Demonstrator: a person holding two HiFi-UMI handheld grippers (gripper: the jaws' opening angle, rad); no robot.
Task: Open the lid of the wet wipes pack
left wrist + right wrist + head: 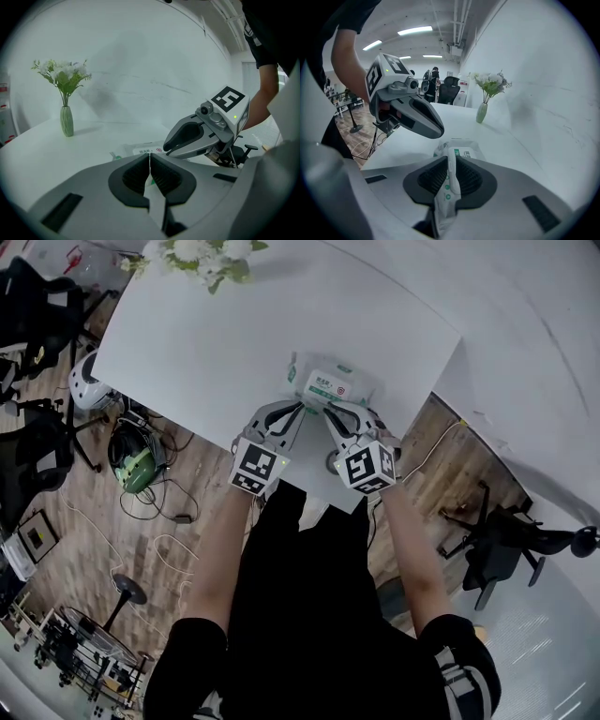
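1. White laminate fills the head view. The surface [187, 343] carries a soft white plastic wet wipes pack with green print [328, 385], lying near the edge closest to me. My grey left hand-held gripper [298, 409] meets the pack's left end, and my grey right hand-held gripper [329, 412] meets its right end. Each has a black-and-white marker cube on its back. A bunch of white flowers with green leaves [202, 254] stands at the far edge, well apart from the pack. Brown wooden floor [187, 512] shows beside the surface.

2. In the left gripper view, the left hand-held gripper [149, 161] has its ribbed black pads pressed together on a thin white strip of the pack's wrapper. The wet wipes pack [140, 150] lies flat on the surface just beyond the tips. The right hand-held gripper [171, 145] reaches in from the right with its tip at the pack. A slim green ceramic vase [66, 121] holds the flowers at the far left.

3. In the right gripper view, the right hand-held gripper [450, 164] pinches the pack's crimped end seam. This is white film with green dots, and it runs down between the pads. The rest of the wet wipes pack [461, 149] rests on the surface ahead. The left hand-held gripper [436, 131] comes in from the left, its tip just beside the pack. The vase [481, 113] stands further back.
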